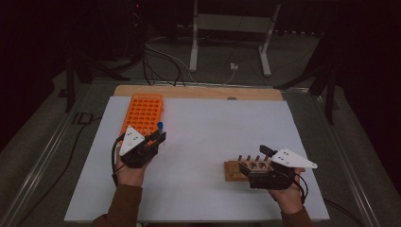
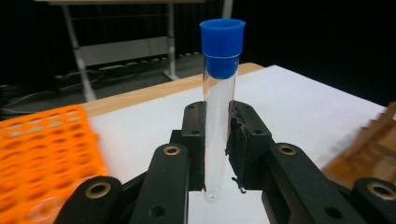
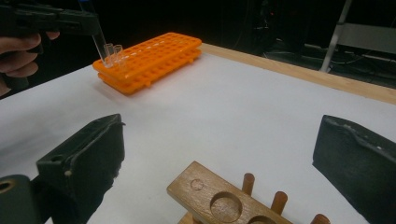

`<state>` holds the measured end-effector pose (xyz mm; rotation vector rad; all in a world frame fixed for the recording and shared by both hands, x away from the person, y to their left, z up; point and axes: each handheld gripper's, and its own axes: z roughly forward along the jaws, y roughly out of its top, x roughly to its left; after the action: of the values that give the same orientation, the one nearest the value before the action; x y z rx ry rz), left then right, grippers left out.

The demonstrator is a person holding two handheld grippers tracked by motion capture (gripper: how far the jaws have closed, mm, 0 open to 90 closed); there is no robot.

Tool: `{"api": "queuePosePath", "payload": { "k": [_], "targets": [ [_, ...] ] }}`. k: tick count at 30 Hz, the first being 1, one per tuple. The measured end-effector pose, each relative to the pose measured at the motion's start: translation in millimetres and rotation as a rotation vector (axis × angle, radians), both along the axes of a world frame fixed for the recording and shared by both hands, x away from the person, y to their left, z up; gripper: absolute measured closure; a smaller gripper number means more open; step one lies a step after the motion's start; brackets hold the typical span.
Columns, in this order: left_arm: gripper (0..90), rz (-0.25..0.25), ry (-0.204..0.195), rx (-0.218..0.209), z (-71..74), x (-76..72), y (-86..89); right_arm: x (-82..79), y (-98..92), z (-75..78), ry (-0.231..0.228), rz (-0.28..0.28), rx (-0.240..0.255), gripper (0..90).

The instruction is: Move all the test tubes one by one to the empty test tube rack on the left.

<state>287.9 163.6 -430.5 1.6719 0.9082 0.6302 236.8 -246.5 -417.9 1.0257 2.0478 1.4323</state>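
Observation:
My left gripper (image 1: pixel 158 137) is shut on a clear test tube with a blue cap (image 2: pixel 219 84), held upright between the pads just off the near right corner of the orange tube rack (image 1: pixel 142 112). The blue cap (image 1: pixel 160 126) pokes up above the jaws in the high view. In the right gripper view the same tube (image 3: pixel 97 37) hangs over the orange rack (image 3: pixel 149 60), where two clear uncapped tubes (image 3: pixel 113 52) stand at the near corner. My right gripper (image 3: pixel 219 154) is open above the wooden rack (image 1: pixel 242 169), its jaws wide apart on either side of it.
A white sheet (image 1: pixel 208 142) covers the table, with a strip of wood (image 1: pixel 198 92) showing along the far edge. Beyond the table stand a white frame (image 1: pixel 231 28) and cables on a dark floor. The wooden rack has round holes and pegs (image 3: pixel 247 184).

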Motion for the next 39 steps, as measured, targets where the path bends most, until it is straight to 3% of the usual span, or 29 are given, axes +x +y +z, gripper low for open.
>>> {"api": "queuePosePath", "payload": {
  "k": [9, 22, 31, 39],
  "targets": [
    [77.5, 0.112, 0.008, -0.028, -2.4, 6.6, 31.6, -0.5, -3.0, 2.2, -0.012, -0.015, 0.016, 0.4],
    [77.6, 0.236, 0.028, 0.017, -15.6, 16.5, 55.5, -0.6, -3.5, 2.5, -0.016, -0.018, 0.015, 0.5],
    [77.6, 0.306, 0.04, 0.054, -27.6, 28.5, 60.7, -1.0, -2.3, 2.6, -0.022, -0.018, 0.013, 0.5],
    [77.6, 0.322, 0.079, 0.08, -41.3, 37.6, 59.3, -1.0, -3.3, 2.7, -0.024, -0.024, 0.017, 0.5]
  ]
}}
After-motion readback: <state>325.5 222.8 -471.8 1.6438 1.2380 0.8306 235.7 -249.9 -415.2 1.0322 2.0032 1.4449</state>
